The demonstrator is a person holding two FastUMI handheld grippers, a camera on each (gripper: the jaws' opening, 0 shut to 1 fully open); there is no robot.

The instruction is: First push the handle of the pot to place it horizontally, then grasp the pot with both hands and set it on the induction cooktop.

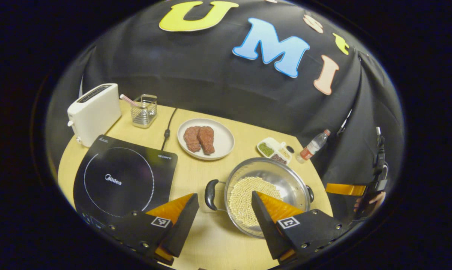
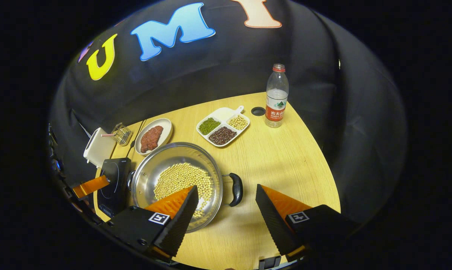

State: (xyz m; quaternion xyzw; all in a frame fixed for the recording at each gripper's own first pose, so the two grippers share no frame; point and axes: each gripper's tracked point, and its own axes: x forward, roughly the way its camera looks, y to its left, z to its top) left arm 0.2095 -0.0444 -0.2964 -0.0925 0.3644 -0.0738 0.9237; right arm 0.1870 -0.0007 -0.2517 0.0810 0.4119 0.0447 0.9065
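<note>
Table: pale wood, carrying everything; its bare right part leaves the right gripper room to come in from the side
Induction cooktop: flat black slab at the table's left, just beside the pot; nothing rests on its ring, so the pot has a free landing place
Pot: shiny steel, standing on the table right of the cooktop, part-filled with pale beans; it has yet to be set on the cooktop
Pot handles: left handle and right handle stick out to either side, seemingly already level, which suits a two-sided grasp
Left gripper: fingers spread wide, holding nothing; its gap frames the left handle, one finger over the beans, likely lining up for the grasp
Right gripper: likewise wide open and empty; the right handle sits in its gap, above the table
Toaster: white, behind the cooktop, out of the carrying path
Plate: white, with two reddish meat pieces, behind the pot
Divided dish: three kinds of beans, near the bottle
Wire basket: small, beside the toaster
</note>
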